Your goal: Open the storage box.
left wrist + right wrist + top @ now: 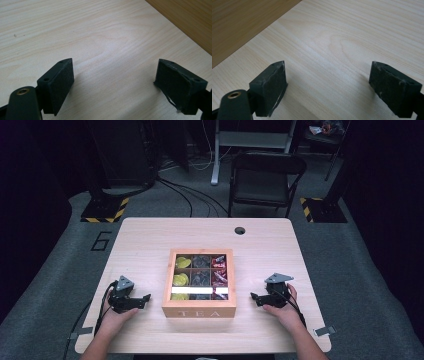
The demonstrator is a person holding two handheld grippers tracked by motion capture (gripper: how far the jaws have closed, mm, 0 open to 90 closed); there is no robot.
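A wooden tea box [199, 310] marked TEA stands in the middle of the table, its glass lid down over compartments of yellow, dark and red packets. My left gripper [146, 299] rests on the table left of the box, open, jaws pointing at its side. My right gripper [254, 298] rests to the right of the box, also open and pointing at it. In the left gripper view the left gripper [115, 86] has only bare tabletop between its pads [62, 82], with the box wall [190, 22] at the upper right. In the right gripper view the right gripper [328, 87] likewise spans bare wood, the box wall [239, 27] at upper left.
The light wooden table [145, 245] has a round cable hole [240, 230] near its far edge. Beyond the table stand a black folding chair [265, 180] and stands with yellow-black striped bases [105, 212]. Metal clips [324, 331] sit at the table's near corners.
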